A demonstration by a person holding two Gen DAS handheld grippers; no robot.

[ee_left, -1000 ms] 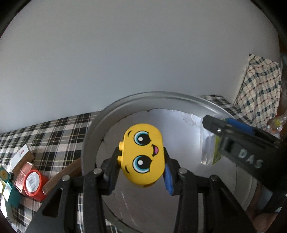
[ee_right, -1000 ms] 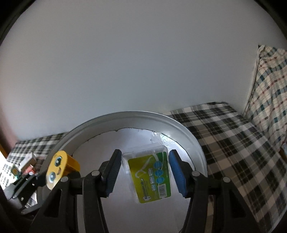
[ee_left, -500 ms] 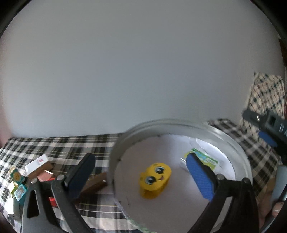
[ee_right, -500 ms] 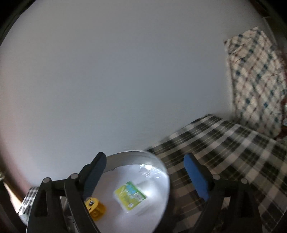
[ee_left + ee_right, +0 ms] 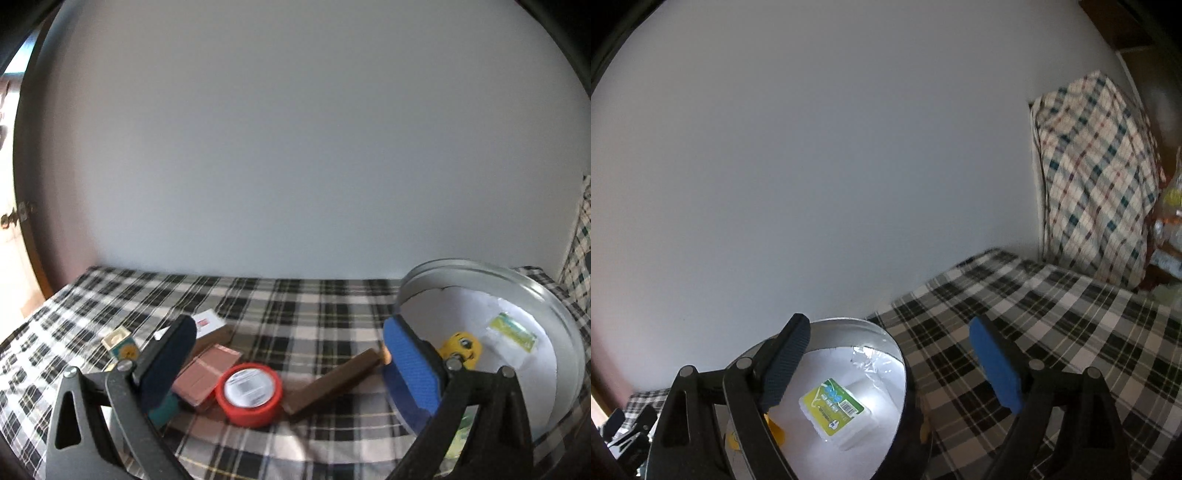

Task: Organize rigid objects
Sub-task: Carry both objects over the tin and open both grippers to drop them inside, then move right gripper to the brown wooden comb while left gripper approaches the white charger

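The yellow toy face point(image 5: 461, 345) lies inside the round metal tin point(image 5: 554, 306), on its white bottom, with the clear packet with a green label point(image 5: 513, 334) just beside it to the right. Both claws stand wide with nothing between the pads. The left gripper point(image 5: 288, 354) hangs over the checked cloth point(image 5: 314, 306), framing a cluster of loose things outside the tin: a red round container point(image 5: 249, 393), a brown bar point(image 5: 334, 380) leaning toward the tin's wall, a pinkish flat box point(image 5: 207, 373), a white-topped box point(image 5: 208, 321) and a small cube point(image 5: 120, 343) further left. The right gripper point(image 5: 894, 365) hovers at the tin's right edge; in its view the packet point(image 5: 836, 410) sits on the tin's floor, the yellow toy point(image 5: 774, 430) mostly hidden behind the left finger point(image 5: 785, 363)
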